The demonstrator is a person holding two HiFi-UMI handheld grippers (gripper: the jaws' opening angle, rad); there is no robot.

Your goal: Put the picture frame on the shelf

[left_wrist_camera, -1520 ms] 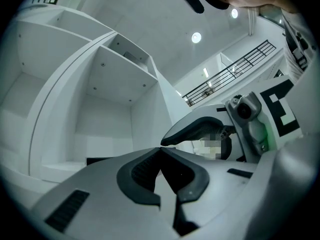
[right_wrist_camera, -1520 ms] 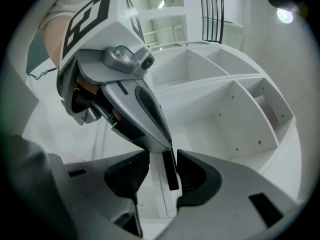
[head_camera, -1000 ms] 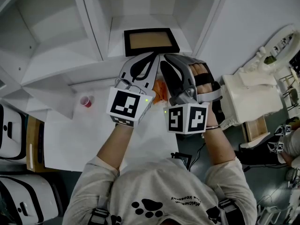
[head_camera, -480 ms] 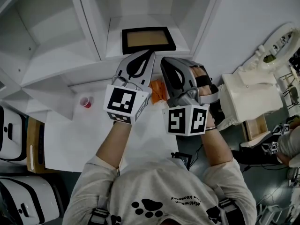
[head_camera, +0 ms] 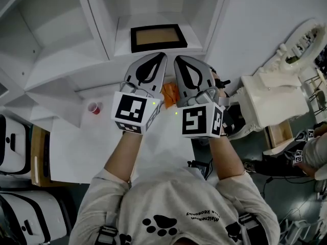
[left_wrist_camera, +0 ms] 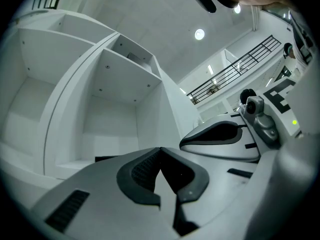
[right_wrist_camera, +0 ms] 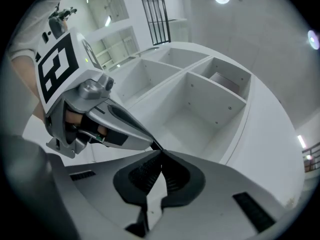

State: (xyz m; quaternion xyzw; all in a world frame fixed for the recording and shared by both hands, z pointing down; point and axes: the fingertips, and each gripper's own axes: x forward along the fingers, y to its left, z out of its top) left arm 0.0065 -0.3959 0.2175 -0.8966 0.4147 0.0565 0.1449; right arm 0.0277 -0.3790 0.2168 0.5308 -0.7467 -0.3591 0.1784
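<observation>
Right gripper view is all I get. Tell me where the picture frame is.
Observer: The picture frame sits in the shelf compartment straight ahead, held by nothing.
Operator: Report the left tongs.
Observer: The left tongs are shut with nothing between them.
Operator: Name anything on the table.
Observer: A small red cup sits on the white table, left of the left tongs.
</observation>
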